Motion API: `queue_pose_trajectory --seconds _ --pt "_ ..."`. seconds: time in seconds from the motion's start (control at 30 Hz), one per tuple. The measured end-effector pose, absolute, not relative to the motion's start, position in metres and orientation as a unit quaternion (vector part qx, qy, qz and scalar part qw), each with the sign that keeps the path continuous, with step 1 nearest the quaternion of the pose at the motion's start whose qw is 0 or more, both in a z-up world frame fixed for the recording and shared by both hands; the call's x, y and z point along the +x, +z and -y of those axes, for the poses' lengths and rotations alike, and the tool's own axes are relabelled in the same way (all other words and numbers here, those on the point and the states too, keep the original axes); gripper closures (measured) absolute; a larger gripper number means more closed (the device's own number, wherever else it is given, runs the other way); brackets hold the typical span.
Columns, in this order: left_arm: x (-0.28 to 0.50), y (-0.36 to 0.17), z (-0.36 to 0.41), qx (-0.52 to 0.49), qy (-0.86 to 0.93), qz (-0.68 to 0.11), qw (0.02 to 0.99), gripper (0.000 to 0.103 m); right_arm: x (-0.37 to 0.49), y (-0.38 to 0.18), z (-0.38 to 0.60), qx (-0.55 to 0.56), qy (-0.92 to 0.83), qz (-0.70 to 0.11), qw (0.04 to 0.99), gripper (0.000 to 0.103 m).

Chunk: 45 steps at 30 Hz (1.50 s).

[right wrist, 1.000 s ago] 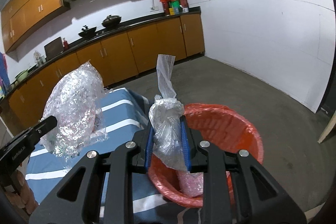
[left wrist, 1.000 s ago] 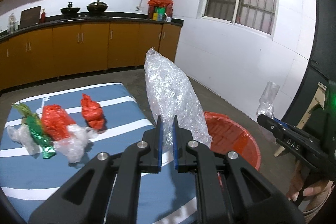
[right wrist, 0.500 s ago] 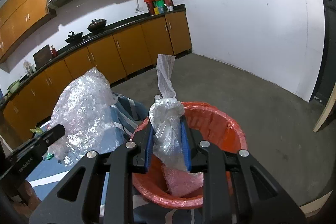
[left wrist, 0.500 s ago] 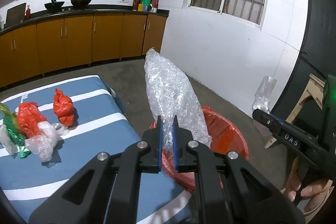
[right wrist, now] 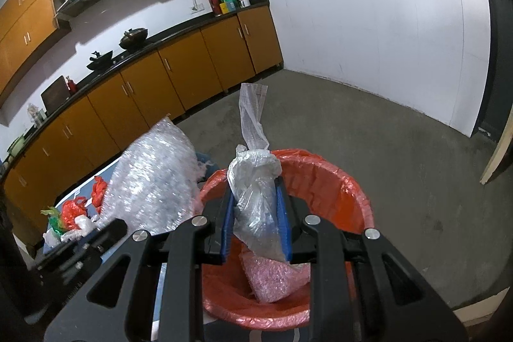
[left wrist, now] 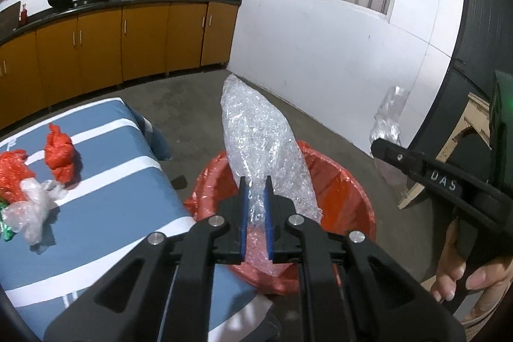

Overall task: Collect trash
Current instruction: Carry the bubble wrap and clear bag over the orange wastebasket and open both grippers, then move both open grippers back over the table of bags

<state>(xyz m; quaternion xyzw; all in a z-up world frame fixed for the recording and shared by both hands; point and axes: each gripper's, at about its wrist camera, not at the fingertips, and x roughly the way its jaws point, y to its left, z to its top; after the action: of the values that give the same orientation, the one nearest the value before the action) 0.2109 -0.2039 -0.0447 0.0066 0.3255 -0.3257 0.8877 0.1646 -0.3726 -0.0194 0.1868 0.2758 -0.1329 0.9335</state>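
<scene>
Both hands have swung away from the striped blue tabletop [left wrist: 105, 191] and now hang over the red-lined trash bin [left wrist: 349, 191], which a second ago sat off to the side of the left wrist view and now lies straight ahead of both cameras. The left gripper [left wrist: 255, 213] has its jaws clenched tight on the lower end of a long wad of clear bubble wrap [left wrist: 259, 143], whose bulk stands up and forward over the bin's mouth. The right gripper [right wrist: 255, 223] has its jaws grasping a crumpled clear plastic bag [right wrist: 256, 181], a twisted tail of it sticking up above the pads, and it too is over the opening. Neither grip has altered during the approach; only the positions have. In the bin already lies a piece of pink bubble wrap [right wrist: 272, 278]. This suggests the carry is about finished and the next step is probably to let go, so that both pieces drop inside; the bubble wrap is tall and light, so it may lean on the rim or spill out if released too high. More trash remains on the tabletop: two red plastic bags [left wrist: 59, 156], a clear bag [left wrist: 29, 213] and a green wrapper [left wrist: 4, 233] at the left edge of the view, so the job looks only partly done.
</scene>
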Motion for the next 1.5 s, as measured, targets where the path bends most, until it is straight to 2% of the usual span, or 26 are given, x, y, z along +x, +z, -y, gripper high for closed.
queue_pose_trajectory --seconds 0.23,0.3,0.33,0.37,0.4,0.9,1.3,1.5 --pt "0.222 -0.061 0.216 0.004 -0.330 -0.349 0.877 0.087 0.174 -0.026 0.386 0.205 -0.129 -0.282 0.929 0.076" --pt "0.224 -0.065 0.216 0.002 -0.329 -0.353 0.876 0.080 0.174 -0.030 0.389 0.208 -0.128 -0.285 0.927 0.069" --pt "0.224 -0.067 0.215 0.001 -0.328 -0.354 0.876 0.073 0.174 -0.031 0.389 0.209 -0.129 -0.285 0.927 0.061" --pt "0.225 -0.068 0.213 -0.002 -0.325 -0.354 0.877 0.067 0.174 -0.031 0.389 0.209 -0.129 -0.285 0.926 0.059" --pt "0.225 -0.068 0.212 -0.004 -0.324 -0.354 0.877 0.066 0.173 -0.032 0.390 0.210 -0.131 -0.285 0.926 0.056" --pt "0.222 -0.054 0.159 -0.027 -0.262 -0.329 0.907 0.051 0.167 -0.026 0.374 0.175 -0.135 -0.287 0.932 0.055" --pt "0.206 -0.036 0.086 -0.028 -0.178 -0.283 0.942 0.027 0.180 -0.019 0.327 0.130 -0.092 -0.288 0.944 0.055" --pt "0.201 -0.035 0.027 -0.042 -0.096 -0.264 0.959 0.016 0.197 -0.015 0.285 0.103 -0.063 -0.281 0.952 0.039"
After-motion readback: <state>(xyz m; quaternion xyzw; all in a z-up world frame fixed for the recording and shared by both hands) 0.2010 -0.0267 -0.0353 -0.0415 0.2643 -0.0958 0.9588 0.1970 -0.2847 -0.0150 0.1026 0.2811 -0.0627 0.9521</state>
